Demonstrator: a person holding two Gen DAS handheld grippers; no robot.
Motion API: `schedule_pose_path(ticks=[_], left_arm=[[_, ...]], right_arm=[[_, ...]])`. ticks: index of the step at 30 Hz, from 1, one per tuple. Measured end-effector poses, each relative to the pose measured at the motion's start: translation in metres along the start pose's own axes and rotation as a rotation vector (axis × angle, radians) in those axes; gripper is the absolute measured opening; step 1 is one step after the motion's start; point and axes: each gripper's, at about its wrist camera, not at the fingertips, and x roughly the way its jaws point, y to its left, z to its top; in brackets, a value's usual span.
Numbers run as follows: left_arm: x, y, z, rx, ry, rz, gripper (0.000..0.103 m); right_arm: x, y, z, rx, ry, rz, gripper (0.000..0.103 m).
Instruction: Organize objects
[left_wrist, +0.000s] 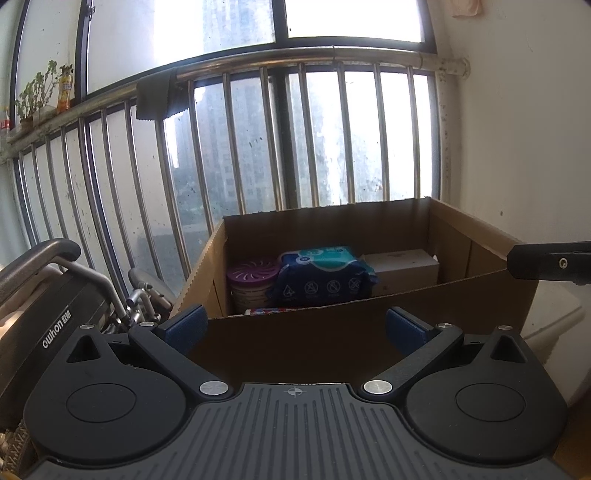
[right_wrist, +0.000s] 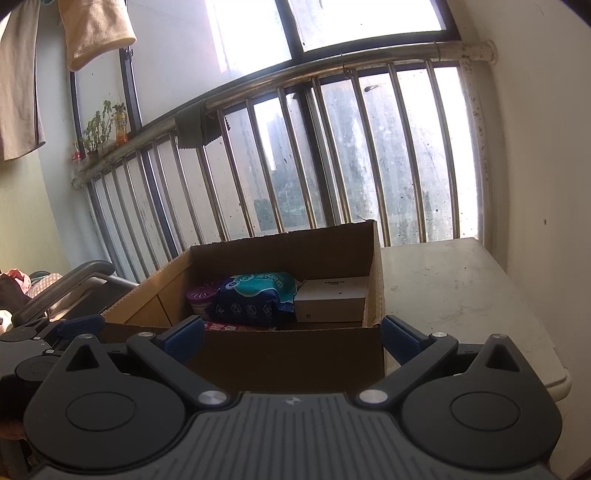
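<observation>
Cardboard box (left_wrist: 332, 332) already holds a wipes pack (left_wrist: 325, 275); both empty, spread grippers (left_wrist: 295, 328) (right_wrist: 291, 338) hovering close could nudge its near wall.

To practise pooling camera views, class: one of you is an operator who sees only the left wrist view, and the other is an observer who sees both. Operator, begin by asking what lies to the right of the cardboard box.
Observer: A white tabletop lies there, between the cardboard box and the wall.
Operator: Does anything hang high on the left, above the plant?
Observer: Yes, a peach-coloured garment hangs there, with a paler cloth beside it.
Operator: Is the white carton in the box plain on top?
Observer: No, the white carton has a short line of dark print near its far edge. It is too small to read.
</observation>
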Motion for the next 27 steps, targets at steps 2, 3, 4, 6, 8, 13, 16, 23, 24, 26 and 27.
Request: schedule_pose_path(ticks=[2,3,4,6,8,13,16,23,24,26,27], left_arm=[[-0.0016,0.0005,0.0006,0.000,-0.005,0.000,0.103],[-0.0023,0.0010,0.0012,0.000,-0.007,0.002,0.103],[-0.0027,0.0010,0.0014,0.000,-0.009,0.004,0.103],[-0.0035,0.0013,0.0016,0.001,-0.012,0.007,0.103],[-0.0038,0.0016,0.0017,0.000,-0.011,0.008,0.103],[-0.0050,0.0030,0.0004,-0.005,-0.007,0.012,0.103],[-0.0063,0.0037,-0.0004,-0.007,-0.007,0.014,0.103],[-0.0086,0.0041,0.0002,-0.004,-0.011,0.017,0.103],[-0.0087,0.0042,0.0000,-0.006,-0.011,0.018,0.103],[-0.0089,0.0036,-0.0011,-0.002,-0.009,0.026,0.103],[-0.0091,0.0036,-0.0020,-0.001,-0.007,0.031,0.103]], right_arm=[[-0.0022,0.0009,-0.0001,-0.005,-0.004,-0.002,0.103],[-0.0029,0.0011,0.0000,-0.007,-0.005,-0.002,0.103],[-0.0031,0.0012,0.0000,-0.008,-0.006,-0.002,0.103],[-0.0029,0.0010,0.0002,-0.007,-0.005,-0.002,0.103],[-0.0029,0.0011,0.0002,-0.009,-0.005,-0.001,0.103],[-0.0030,0.0028,0.0000,-0.014,-0.006,0.004,0.103],[-0.0032,0.0031,-0.0004,-0.015,-0.005,0.005,0.103],[-0.0036,0.0047,-0.0009,-0.016,-0.006,0.008,0.103],[-0.0035,0.0046,-0.0009,-0.015,-0.006,0.008,0.103],[-0.0039,0.0042,-0.0008,-0.013,-0.006,0.008,0.103],[-0.0040,0.0043,-0.0008,-0.012,-0.007,0.008,0.103]])
